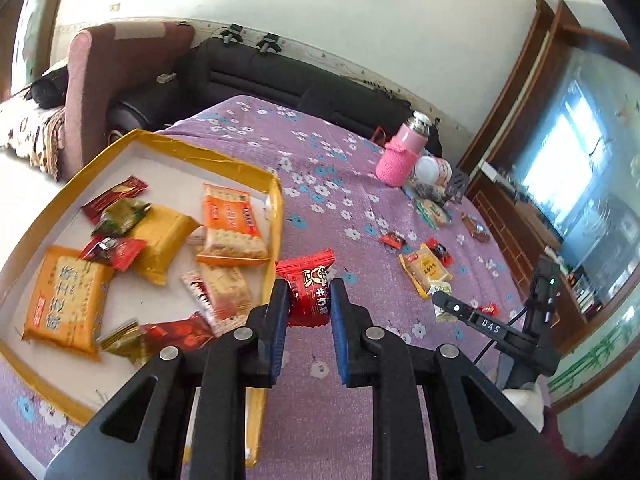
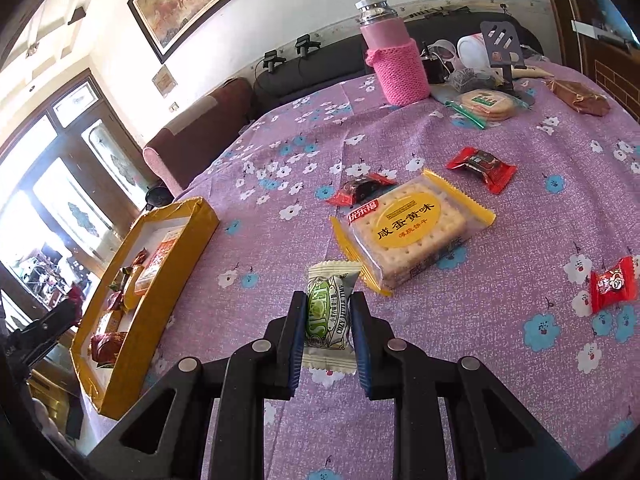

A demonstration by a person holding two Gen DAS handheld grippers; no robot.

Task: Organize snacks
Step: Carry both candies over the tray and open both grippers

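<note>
My left gripper (image 1: 309, 286) is shut on a red candy packet (image 1: 309, 286), held just right of the yellow-rimmed box (image 1: 273, 216), which holds several biscuit and candy packets. My right gripper (image 2: 327, 304) is shut on a white and green candy packet (image 2: 328, 312) above the purple flowered tablecloth (image 2: 280, 128). A yellow cracker packet (image 2: 412, 228) lies just beyond it. Red candies (image 2: 480, 168) (image 2: 360, 192) (image 2: 612, 284) lie loose on the cloth. The box also shows at the left of the right wrist view (image 2: 136, 324). The right gripper shows in the left wrist view (image 1: 444, 300).
A pink-sleeved flask (image 2: 394, 64) stands at the table's far side, with a round cracker packet (image 2: 486, 106), a brown packet (image 2: 580, 98), cups and a phone stand (image 2: 504, 50). A dark sofa (image 1: 256, 76) runs behind the table.
</note>
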